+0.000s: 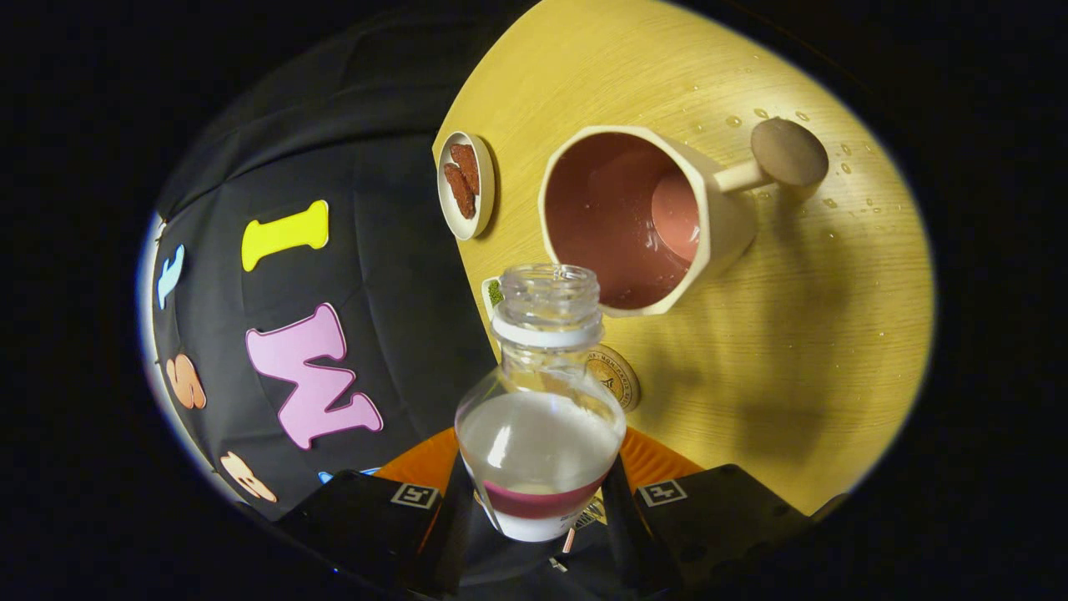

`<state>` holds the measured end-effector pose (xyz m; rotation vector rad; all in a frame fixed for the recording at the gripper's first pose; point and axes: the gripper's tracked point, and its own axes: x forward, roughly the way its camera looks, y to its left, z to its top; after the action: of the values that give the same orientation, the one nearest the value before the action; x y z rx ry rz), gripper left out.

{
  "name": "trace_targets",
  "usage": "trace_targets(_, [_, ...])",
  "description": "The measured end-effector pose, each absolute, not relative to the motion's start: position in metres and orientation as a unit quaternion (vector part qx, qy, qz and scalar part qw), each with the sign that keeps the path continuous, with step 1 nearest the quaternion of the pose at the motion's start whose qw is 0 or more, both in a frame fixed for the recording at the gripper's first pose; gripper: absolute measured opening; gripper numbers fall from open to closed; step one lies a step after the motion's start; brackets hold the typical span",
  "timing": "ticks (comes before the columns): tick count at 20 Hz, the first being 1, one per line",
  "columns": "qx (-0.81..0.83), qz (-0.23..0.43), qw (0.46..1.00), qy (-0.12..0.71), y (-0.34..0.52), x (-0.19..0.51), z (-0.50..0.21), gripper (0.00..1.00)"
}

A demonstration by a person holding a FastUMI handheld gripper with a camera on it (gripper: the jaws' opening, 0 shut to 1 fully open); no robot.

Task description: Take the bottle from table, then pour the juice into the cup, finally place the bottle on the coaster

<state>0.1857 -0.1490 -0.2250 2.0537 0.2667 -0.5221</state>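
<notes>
Wooden tabletop (751,351) carries a cup (642,221) with liquid inside; droplets lie near it. Just short of the cup, the clear uncapped bottle (542,401) sits tilted, clamped low by the gripper (538,509). Judged smooth, partly filled, likely slippery: hold the lower body firmly.

Bottle (541,401) between fingers (455,509); cup (642,221) just beyond.

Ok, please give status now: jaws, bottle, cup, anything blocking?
Gripper jaws shut on bottle, cap off, tilted. Mouth at rim of cup; cup holds liquid. Coaster beside bottle neck. Nothing blocking.
</notes>
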Motion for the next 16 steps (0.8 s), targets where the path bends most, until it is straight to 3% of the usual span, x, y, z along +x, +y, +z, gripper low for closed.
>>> trace_targets(16, [0.907,-0.193,0.358,0.112,-0.1556,0.1944,-0.2151,0.71])
